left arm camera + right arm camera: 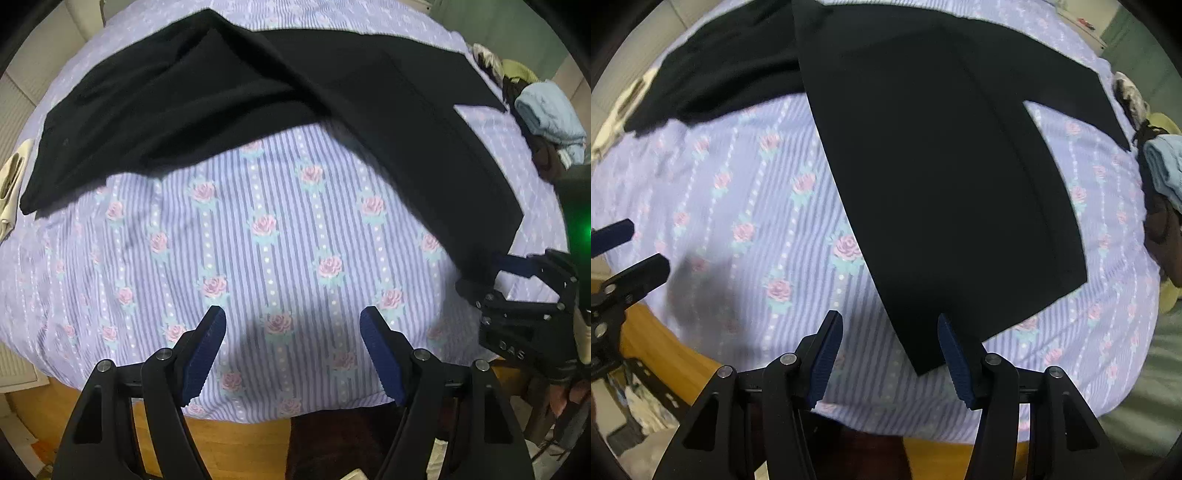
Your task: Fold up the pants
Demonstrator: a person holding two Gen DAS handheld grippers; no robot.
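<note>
Black pants (280, 92) lie spread on a lilac striped bedsheet with pink roses (258, 229). One leg runs down to the right, its hem near the bed's front edge (945, 184). The other part is bunched toward the far left. My left gripper (293, 325) is open and empty, over bare sheet below the pants. My right gripper (890, 332) is open at the near corner of the leg hem, holding nothing. The right gripper also shows at the right edge of the left wrist view (517, 280), next to the hem.
A pile of clothes, light blue and brown (550, 125), sits at the bed's right edge. A cream item (11, 184) lies at the left edge. The wooden bed frame (236, 443) runs along the front. The left gripper's fingers (613, 236) show at the left of the right wrist view.
</note>
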